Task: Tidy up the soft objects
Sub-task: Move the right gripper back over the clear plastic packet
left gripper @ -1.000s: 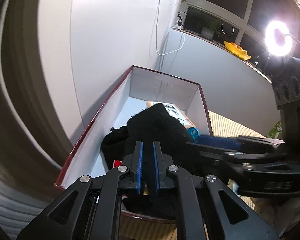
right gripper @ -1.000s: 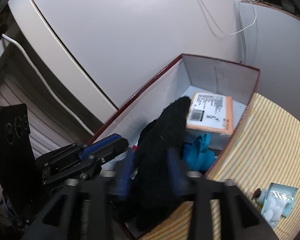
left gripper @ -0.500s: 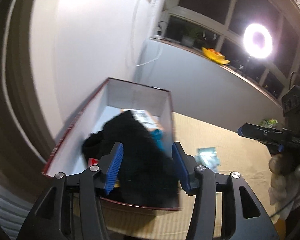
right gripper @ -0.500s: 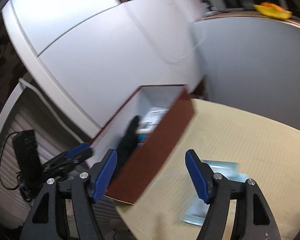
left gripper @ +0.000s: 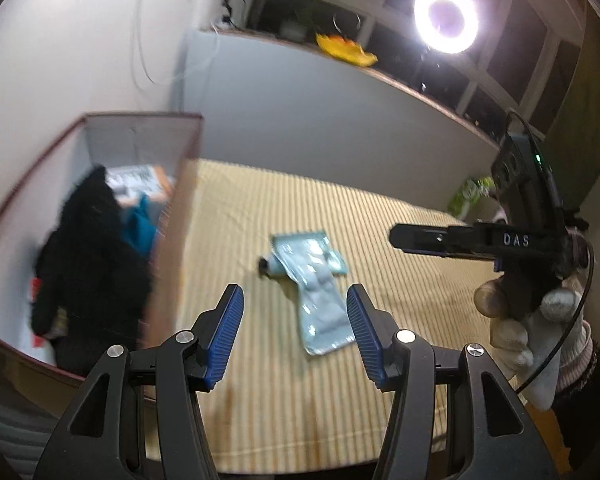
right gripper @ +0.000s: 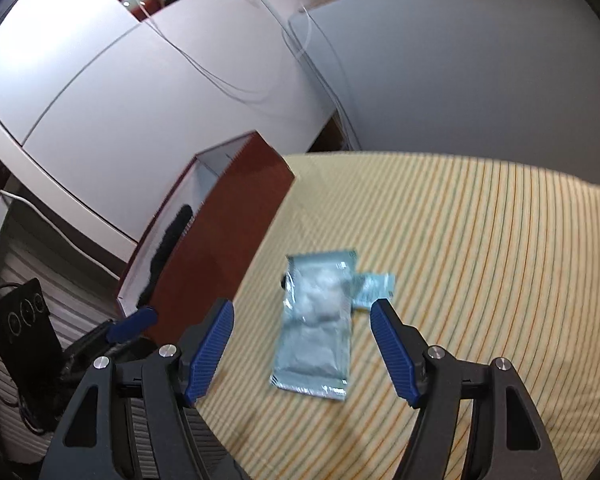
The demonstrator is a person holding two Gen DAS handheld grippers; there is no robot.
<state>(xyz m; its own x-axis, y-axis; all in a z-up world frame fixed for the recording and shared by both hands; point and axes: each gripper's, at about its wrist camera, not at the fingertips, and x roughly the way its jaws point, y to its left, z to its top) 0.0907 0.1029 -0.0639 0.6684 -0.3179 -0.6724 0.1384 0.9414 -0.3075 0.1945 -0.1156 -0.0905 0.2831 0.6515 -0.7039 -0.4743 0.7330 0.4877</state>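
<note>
— Two grippers, both spread wide with nothing between the blue pads. The left gripper [left gripper: 295, 332] hangs over the striped tablecloth [left gripper: 380, 220]; the right gripper [right gripper: 302, 354] does the same.

— What's under them?

— A pale blue plastic packet [right gripper: 316, 328] with white puffs inside, flat on the cloth, lying between the right one's fingers [right gripper: 392, 354] in its view. A smaller packet [right gripper: 374, 288] touches its far corner.

— And the soft things?

— A black fuzzy garment [left gripper: 88, 252] sits in the red box [left gripper: 168, 264] at the table's left edge, beside something teal [left gripper: 140, 228] and a printed orange package [left gripper: 140, 178].
</note>
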